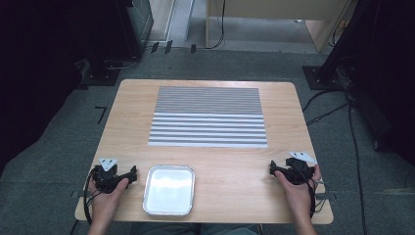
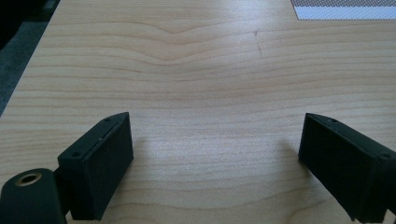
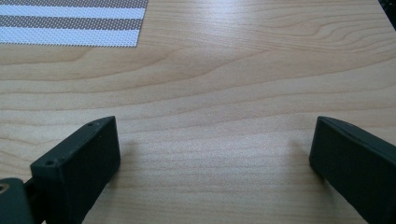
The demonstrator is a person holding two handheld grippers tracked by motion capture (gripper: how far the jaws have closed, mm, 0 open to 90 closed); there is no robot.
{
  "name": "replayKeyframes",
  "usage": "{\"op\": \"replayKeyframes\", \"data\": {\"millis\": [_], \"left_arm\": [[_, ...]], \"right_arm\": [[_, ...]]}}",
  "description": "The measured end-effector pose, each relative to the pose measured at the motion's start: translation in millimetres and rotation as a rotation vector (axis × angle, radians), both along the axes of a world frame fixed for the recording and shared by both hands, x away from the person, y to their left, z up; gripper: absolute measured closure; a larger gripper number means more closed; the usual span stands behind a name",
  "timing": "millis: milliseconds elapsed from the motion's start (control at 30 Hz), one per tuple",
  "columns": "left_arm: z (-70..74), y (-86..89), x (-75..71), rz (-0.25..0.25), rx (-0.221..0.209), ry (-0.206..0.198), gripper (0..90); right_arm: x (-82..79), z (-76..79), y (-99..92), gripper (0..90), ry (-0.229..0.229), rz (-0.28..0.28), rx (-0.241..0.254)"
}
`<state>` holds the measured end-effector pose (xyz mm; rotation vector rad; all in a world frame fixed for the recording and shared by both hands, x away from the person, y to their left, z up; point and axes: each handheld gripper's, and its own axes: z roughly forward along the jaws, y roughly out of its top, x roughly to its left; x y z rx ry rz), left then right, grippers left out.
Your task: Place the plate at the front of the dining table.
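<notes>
High view: tray (long axis front-to-back) between wide-apart, empty left gripper and right gripper.

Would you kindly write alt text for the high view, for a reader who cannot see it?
A person's hands rest a left gripper and a right gripper, both open and empty, on the near edge of a wooden table. A shiny empty metal tray lies just right of the left gripper, and a grey-and-white striped mat lies flat farther back.
</notes>
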<state>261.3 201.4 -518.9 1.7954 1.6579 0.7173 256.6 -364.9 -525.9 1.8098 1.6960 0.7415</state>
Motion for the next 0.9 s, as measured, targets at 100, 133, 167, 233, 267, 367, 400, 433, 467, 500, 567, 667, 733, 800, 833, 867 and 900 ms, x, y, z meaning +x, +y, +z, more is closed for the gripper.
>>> {"op": "replayKeyframes", "data": {"millis": [100,133,167,233,267,367,400,433,467,500,567,667,733,800,833,867,900], "left_arm": [[0.0,0.0,0.0,0.0,0.001,0.001,9.9],[0.0,0.0,-0.1,0.0,0.001,0.001,9.9],[0.0,0.0,-0.1,0.0,0.001,0.001,9.9],[0.0,0.0,-0.1,0.0,0.001,0.0,9.9],[0.0,0.0,-0.1,0.0,0.001,0.0,9.9],[0.0,0.0,-0.5,-0.001,0.0,-0.001,10.1],[0.0,0.2,-0.6,-0.002,0.0,-0.001,10.2],[0.1,0.3,-0.7,-0.003,0.001,0.0,10.2],[0.1,0.4,-0.9,-0.005,0.0,-0.001,10.3],[0.1,0.6,-1.3,-0.004,0.0,-0.002,10.5],[0.3,1.1,-2.0,0.001,0.0,-0.005,11.9],[0.7,2.2,-2.7,0.01,0.001,-0.004,12.9],[1.2,3.3,-3.0,0.018,0.0,-0.002,13.6],[2.7,6.1,-4.0,0.035,-0.006,-0.001,13.7],[3.3,6.6,-4.7,0.046,-0.006,-0.015,13.7],[4.2,7.1,-5.4,0.051,-0.007,-0.023,13.7],[4.8,7.5,-5.8,0.049,-0.006,-0.024,13.7]], "right_arm": [[0.2,0.0,0.0,1.5,0.0,-0.001,0.0],[0.2,0.0,0.0,1.5,0.0,-0.001,0.0],[0.2,0.0,0.1,1.5,0.0,-0.001,0.0],[0.1,0.0,0.0,1.6,0.0,0.0,0.0],[0.1,0.0,0.0,1.7,0.0,0.0,0.0],[-0.1,0.0,0.0,2.0,-0.001,0.001,-0.001],[-0.5,0.1,0.1,2.3,-0.002,-0.001,0.0],[-0.8,0.1,0.2,2.9,-0.003,-0.001,0.0],[-1.3,0.2,0.2,4.5,-0.006,-0.001,0.0],[-2.2,0.5,0.5,6.1,-0.009,-0.009,0.001],[-4.2,1.0,1.6,9.6,-0.021,-0.033,-0.008],[-6.4,2.0,6.6,12.7,-0.04,-0.06,-0.041],[-6.5,2.3,7.9,12.8,-0.044,-0.055,-0.037],[-6.8,5.5,14.7,13.3,-0.062,-0.052,-0.029],[-7.0,6.3,16.3,13.7,-0.068,-0.05,-0.03],[-7.3,7.7,18.4,14.0,-0.072,-0.05,-0.031],[-7.6,9.2,20.0,14.1,-0.078,-0.048,-0.031]]}}
